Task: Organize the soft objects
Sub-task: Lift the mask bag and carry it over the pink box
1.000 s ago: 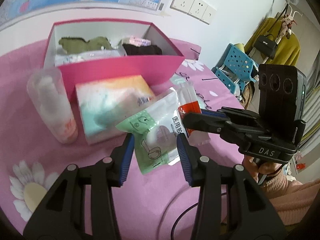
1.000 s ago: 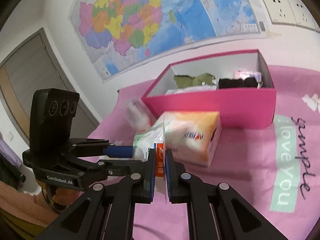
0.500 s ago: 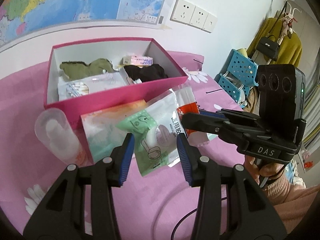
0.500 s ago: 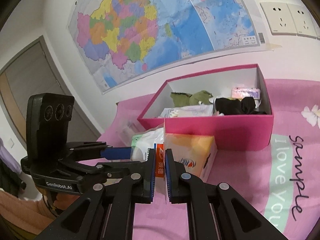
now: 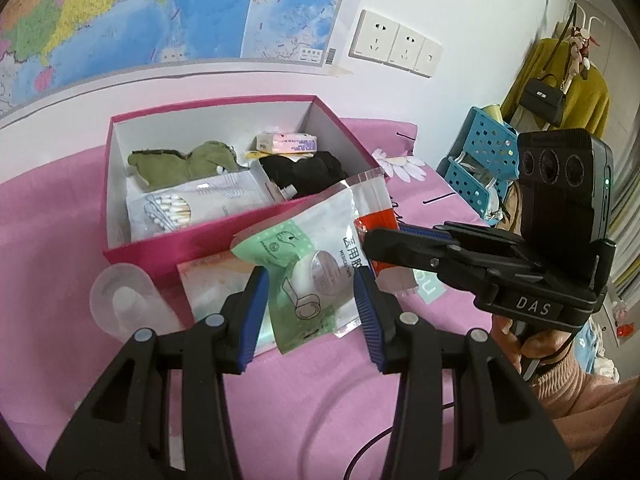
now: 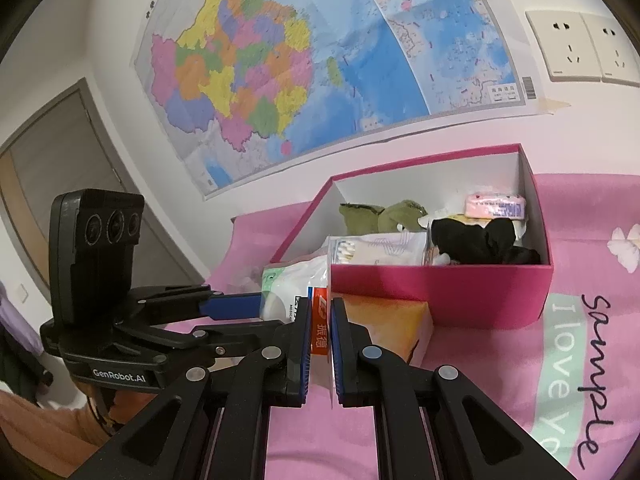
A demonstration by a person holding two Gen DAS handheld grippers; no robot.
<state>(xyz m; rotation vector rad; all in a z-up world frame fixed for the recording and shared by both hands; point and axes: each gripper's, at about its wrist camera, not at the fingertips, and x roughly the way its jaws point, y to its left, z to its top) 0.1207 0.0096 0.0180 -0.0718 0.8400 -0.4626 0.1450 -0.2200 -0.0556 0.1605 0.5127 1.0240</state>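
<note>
A white and green plastic packet (image 5: 312, 276) with a red strip hangs in the air in front of the pink box (image 5: 240, 232). My left gripper (image 5: 311, 312) is shut on its green end, one blue pad on each side. From the right, my right gripper (image 5: 370, 240) is shut on the red strip (image 6: 320, 332), which shows between the pads of the right gripper (image 6: 320, 328). The left gripper (image 6: 256, 306) reaches in from the left there. Inside the pink box (image 6: 440, 292) lie a green plush toy (image 5: 180, 164), a cotton swab bag (image 5: 192, 204), black cloth (image 5: 308, 172) and a pink tissue packet (image 5: 286, 144).
A tissue pack (image 5: 212, 284) lies against the box front and a clear plastic cup (image 5: 120, 300) lies to its left, both on pink cloth (image 5: 60, 240). A black cable (image 5: 360, 452) runs near me. A blue basket (image 5: 480, 152) stands at the right. A person's hand (image 5: 532, 344) grips the right tool.
Both grippers have risen together with the packet held between them. The box has dropped lower in both views and its inside now shows more fully.
</note>
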